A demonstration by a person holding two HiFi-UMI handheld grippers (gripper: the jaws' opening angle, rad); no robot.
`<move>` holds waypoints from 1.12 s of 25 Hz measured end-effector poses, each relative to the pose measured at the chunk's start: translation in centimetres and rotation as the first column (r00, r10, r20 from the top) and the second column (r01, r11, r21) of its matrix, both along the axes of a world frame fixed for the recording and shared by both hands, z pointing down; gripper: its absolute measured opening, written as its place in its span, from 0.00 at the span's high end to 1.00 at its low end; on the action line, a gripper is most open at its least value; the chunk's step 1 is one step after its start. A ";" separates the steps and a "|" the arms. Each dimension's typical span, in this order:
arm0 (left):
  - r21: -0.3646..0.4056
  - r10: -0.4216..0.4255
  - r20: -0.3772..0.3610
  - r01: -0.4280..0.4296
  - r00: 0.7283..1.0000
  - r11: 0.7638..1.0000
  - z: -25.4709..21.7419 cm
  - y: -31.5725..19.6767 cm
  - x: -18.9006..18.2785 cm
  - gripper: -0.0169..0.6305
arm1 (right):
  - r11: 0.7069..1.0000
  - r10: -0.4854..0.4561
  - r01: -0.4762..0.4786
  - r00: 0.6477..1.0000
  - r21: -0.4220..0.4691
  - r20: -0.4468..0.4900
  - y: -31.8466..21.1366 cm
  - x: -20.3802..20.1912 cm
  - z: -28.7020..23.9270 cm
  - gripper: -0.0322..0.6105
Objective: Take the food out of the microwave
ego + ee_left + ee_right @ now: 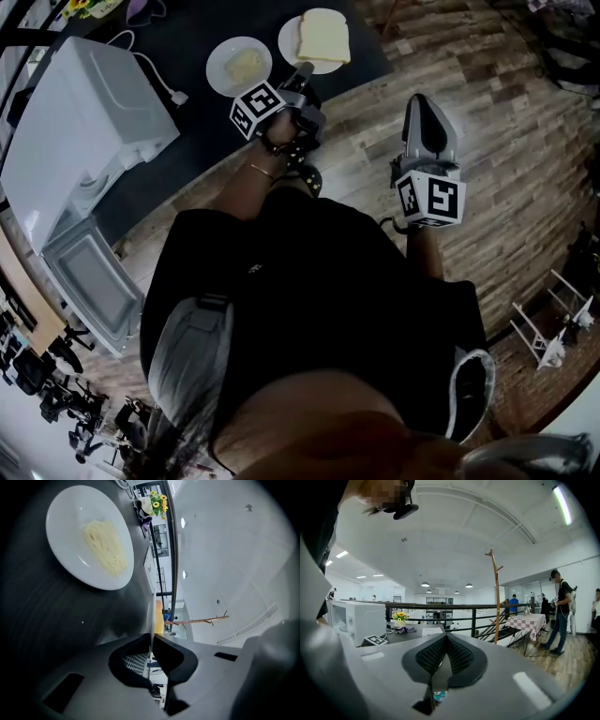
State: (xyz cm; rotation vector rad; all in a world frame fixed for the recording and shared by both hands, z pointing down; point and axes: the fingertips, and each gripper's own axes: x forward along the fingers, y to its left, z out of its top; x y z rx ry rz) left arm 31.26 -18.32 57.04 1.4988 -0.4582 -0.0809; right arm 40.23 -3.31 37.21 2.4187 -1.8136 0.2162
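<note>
1. Left gripper (152, 638): jaws pressed together with nothing between them, held over the dark table (197, 127) near both plates.
2. Right gripper (446, 638): jaws likewise closed and empty, held out over the wooden floor (506, 141), well apart from the table.
3. Noodles (105, 545): lying on a white plate (61, 513) on the table, outside the microwave (84, 122).
4. Bread slice (323, 36): on a second plate (287, 42), just beside the first.
5. Microwave door (89, 281): open.
</note>
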 end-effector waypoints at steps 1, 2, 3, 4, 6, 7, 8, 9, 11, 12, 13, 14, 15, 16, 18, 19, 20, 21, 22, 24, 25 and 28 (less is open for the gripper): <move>-0.006 -0.001 0.005 0.001 1.000 1.000 0.2 0.0 0.0 0.94 | 1.000 0.002 -0.002 1.000 -0.002 0.001 0.0 0.1 0.0 0.95; -0.012 -0.003 0.008 0.003 1.000 1.000 0.4 -0.1 0.1 0.94 | 1.000 0.004 -0.004 1.000 -0.003 0.001 0.0 0.1 0.1 0.95; -0.016 -0.005 0.012 0.005 1.000 1.000 0.6 -0.1 0.1 0.94 | 1.000 0.005 -0.005 1.000 -0.004 0.002 0.0 0.2 0.1 0.95; -0.019 -0.006 0.014 0.006 1.000 1.000 0.8 -0.2 0.2 0.94 | 1.000 0.007 -0.007 1.000 -0.005 0.002 -0.1 0.3 0.1 0.95; -0.020 -0.006 0.021 0.007 1.000 1.000 1.1 -0.4 0.2 0.94 | 1.000 0.012 -0.011 1.000 -0.007 0.004 -0.2 0.5 0.2 0.95; -0.021 -0.006 0.025 0.007 1.000 1.000 1.2 -0.4 0.3 0.94 | 1.000 0.014 -0.014 1.000 -0.008 0.005 -0.1 0.5 0.2 0.95; -0.023 -0.006 0.028 0.007 1.000 1.000 1.3 -0.4 0.3 0.94 | 1.000 0.017 -0.016 1.000 -0.009 0.006 -0.1 0.6 0.3 0.95; -0.026 -0.006 0.032 0.007 0.999 1.000 1.4 -0.4 0.3 0.94 | 1.000 0.019 -0.019 1.000 -0.010 0.007 0.0 0.7 0.3 0.95; -0.032 -0.008 0.038 0.009 0.999 0.999 1.7 -0.5 0.4 0.94 | 1.000 0.026 -0.026 1.000 -0.011 0.010 0.1 1.0 0.4 0.95; -0.035 -0.009 0.040 0.011 0.999 0.999 1.8 -0.5 0.5 0.94 | 1.000 0.030 -0.029 1.000 -0.011 0.011 0.1 1.1 0.4 0.95; -0.037 -0.011 0.040 0.012 0.999 0.999 1.9 -0.6 0.5 0.94 | 0.999 0.031 -0.031 0.999 -0.011 0.012 0.1 1.2 0.4 0.95; -0.040 -0.012 0.041 0.014 0.999 0.999 1.9 -0.7 0.5 0.94 | 0.999 0.031 -0.031 0.999 -0.012 0.012 0.1 1.2 0.5 0.95; -0.042 -0.013 0.042 0.015 0.999 0.999 2.0 -0.7 0.6 0.94 | 1.000 0.028 -0.028 1.000 -0.012 0.012 0.0 1.2 0.5 0.95; -0.044 -0.014 0.043 0.016 0.999 0.999 2.0 -0.8 0.6 0.94 | 1.000 0.024 -0.024 1.000 -0.013 0.010 0.0 1.1 0.5 0.95; -0.046 -0.015 0.044 0.017 0.999 0.999 2.1 -0.9 0.7 0.94 | 1.000 0.020 -0.020 1.000 -0.012 0.010 -0.1 1.0 0.5 0.95; -0.046 -0.015 0.046 0.017 0.999 0.999 2.1 -1.0 0.7 0.94 | 1.000 0.021 -0.021 1.000 -0.011 0.011 -0.1 1.0 0.5 0.95; -0.046 -0.014 0.048 0.016 0.999 0.999 2.1 -1.0 0.8 0.94 | 1.000 0.024 -0.024 1.000 -0.010 0.014 -0.1 1.1 0.5 0.95; -0.048 -0.014 0.050 0.016 0.999 0.999 2.1 -1.0 0.8 0.94 | 1.000 0.027 -0.027 0.999 -0.009 0.016 -0.1 1.2 0.5 0.95; -0.051 -0.013 0.053 0.016 0.998 0.999 2.2 -1.0 0.8 0.94 | 1.000 0.030 -0.030 0.999 -0.008 0.018 0.0 1.2 0.5 0.95; -0.055 -0.013 0.061 0.016 0.998 0.998 2.3 -1.0 0.8 0.94 | 0.999 0.034 -0.034 0.999 -0.004 0.021 0.0 1.4 0.6 0.95; -0.056 -0.012 0.064 0.016 0.998 0.998 2.3 -1.0 0.9 0.94 | 0.999 0.036 -0.035 0.999 -0.006 0.021 0.0 1.4 0.7 0.95; -0.058 -0.011 0.074 0.016 0.997 0.998 2.4 -1.0 0.9 0.94 | 0.999 0.039 -0.039 0.999 -0.009 0.019 0.0 1.4 0.7 0.95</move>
